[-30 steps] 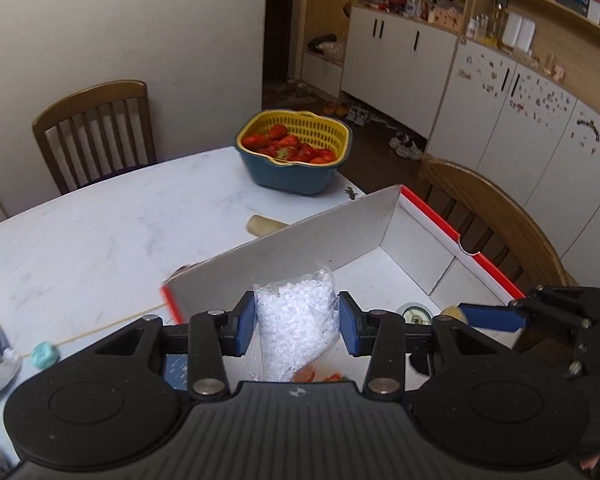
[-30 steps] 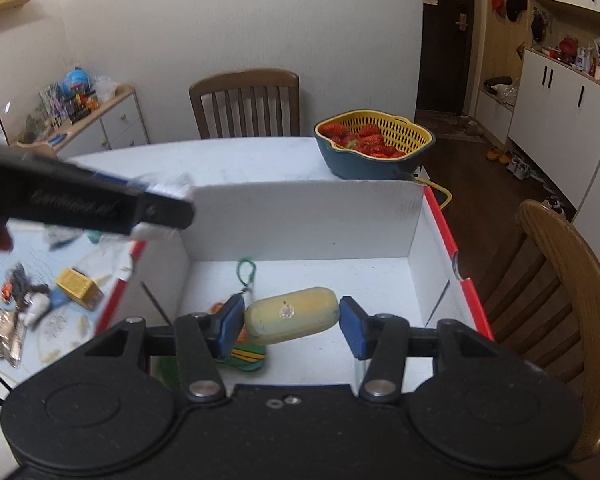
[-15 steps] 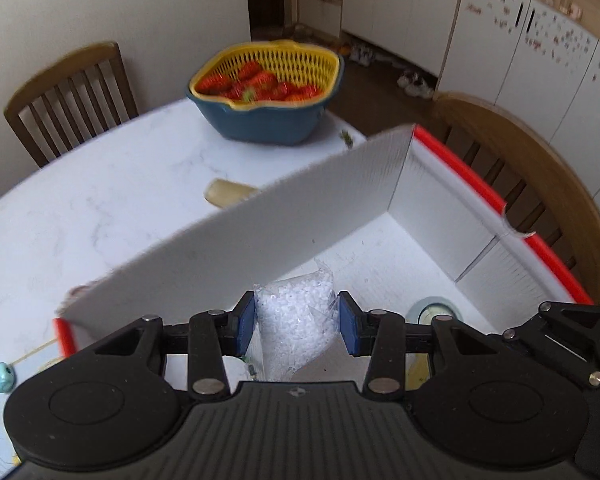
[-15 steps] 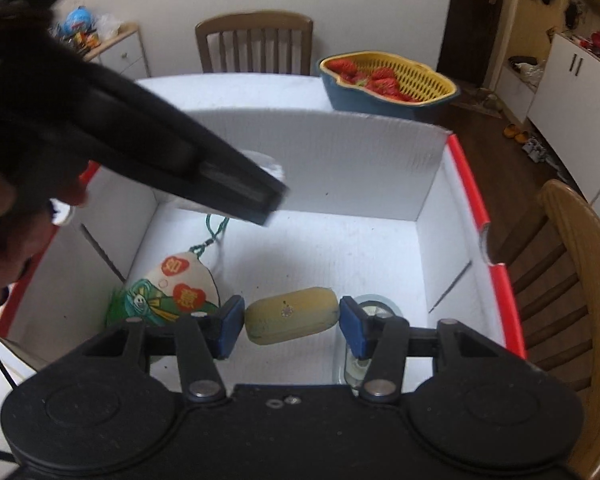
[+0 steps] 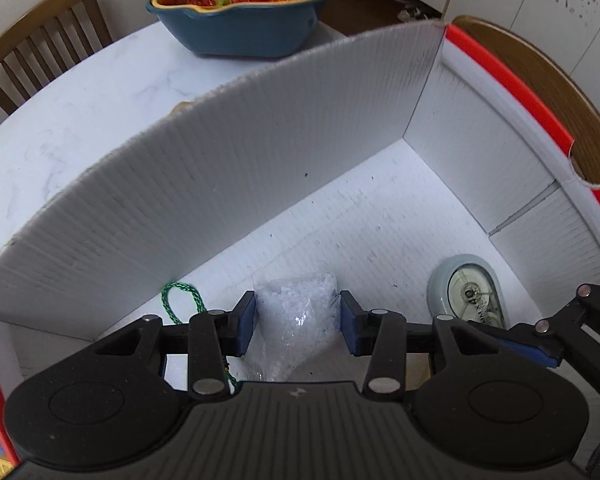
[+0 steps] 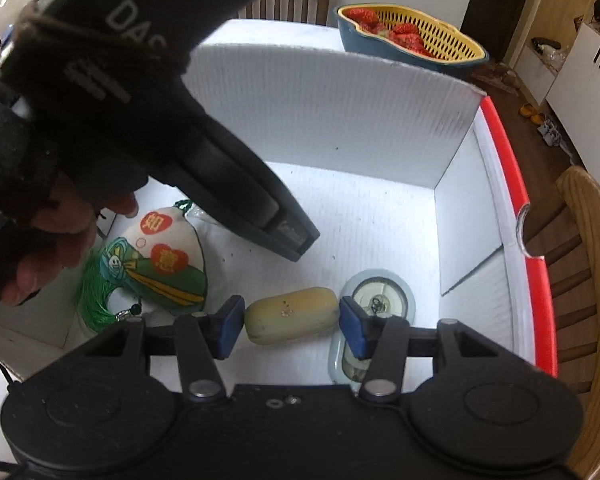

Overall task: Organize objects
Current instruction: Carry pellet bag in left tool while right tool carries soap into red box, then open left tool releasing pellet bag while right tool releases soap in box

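Both tools reach down inside the white box (image 5: 260, 168) with the red rim. The left hand-held gripper (image 5: 297, 322) is clamped on a clear bag of white granules (image 5: 296, 320), low over the box floor. The right hand-held gripper (image 6: 291, 318) grips a yellowish oblong piece (image 6: 291, 315) end to end — just beside a round pale-blue tape measure (image 6: 382, 298) on the box floor. A green embroidered sachet (image 6: 160, 264) lies at the left. Beyond the box, a basket of strawberries (image 5: 244, 4) stands on the counter (image 5: 60, 128)
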Motion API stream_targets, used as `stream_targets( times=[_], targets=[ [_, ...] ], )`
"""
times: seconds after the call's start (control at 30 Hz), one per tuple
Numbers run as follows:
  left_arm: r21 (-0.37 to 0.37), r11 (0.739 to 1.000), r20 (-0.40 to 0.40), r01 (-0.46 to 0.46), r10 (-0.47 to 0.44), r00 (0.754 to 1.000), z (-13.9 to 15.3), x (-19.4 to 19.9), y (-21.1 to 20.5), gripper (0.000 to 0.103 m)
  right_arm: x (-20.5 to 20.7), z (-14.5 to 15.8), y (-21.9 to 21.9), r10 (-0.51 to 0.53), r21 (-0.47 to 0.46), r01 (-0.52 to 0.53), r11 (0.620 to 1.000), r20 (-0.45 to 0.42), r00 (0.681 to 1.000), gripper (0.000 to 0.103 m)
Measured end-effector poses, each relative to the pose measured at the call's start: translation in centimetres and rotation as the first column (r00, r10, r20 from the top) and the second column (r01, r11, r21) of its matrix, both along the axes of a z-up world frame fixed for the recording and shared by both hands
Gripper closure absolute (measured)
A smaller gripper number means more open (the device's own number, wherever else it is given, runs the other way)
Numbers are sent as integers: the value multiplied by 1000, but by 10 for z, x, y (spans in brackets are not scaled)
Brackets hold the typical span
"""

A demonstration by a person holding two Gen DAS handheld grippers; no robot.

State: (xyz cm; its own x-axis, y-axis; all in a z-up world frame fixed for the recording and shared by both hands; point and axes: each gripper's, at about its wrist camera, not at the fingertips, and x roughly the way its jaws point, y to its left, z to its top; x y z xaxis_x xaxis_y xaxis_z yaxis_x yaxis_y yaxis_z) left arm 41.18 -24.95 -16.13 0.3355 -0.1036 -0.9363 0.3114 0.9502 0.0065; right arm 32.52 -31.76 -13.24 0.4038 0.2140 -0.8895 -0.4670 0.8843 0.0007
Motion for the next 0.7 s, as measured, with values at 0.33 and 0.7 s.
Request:
stream_targets(
  times=[0.33,0.7],
  targets=[
    [-2,1000,-9,4,-4,1000,1,-2,0,48,1,-1,3,-8,-18,8,1000,-29,1000,50],
    [-56,998,70,-18,22,997,32,-20,16,41,-16,15,-5,-45,23,44,999,26,999,41]
  ],
)
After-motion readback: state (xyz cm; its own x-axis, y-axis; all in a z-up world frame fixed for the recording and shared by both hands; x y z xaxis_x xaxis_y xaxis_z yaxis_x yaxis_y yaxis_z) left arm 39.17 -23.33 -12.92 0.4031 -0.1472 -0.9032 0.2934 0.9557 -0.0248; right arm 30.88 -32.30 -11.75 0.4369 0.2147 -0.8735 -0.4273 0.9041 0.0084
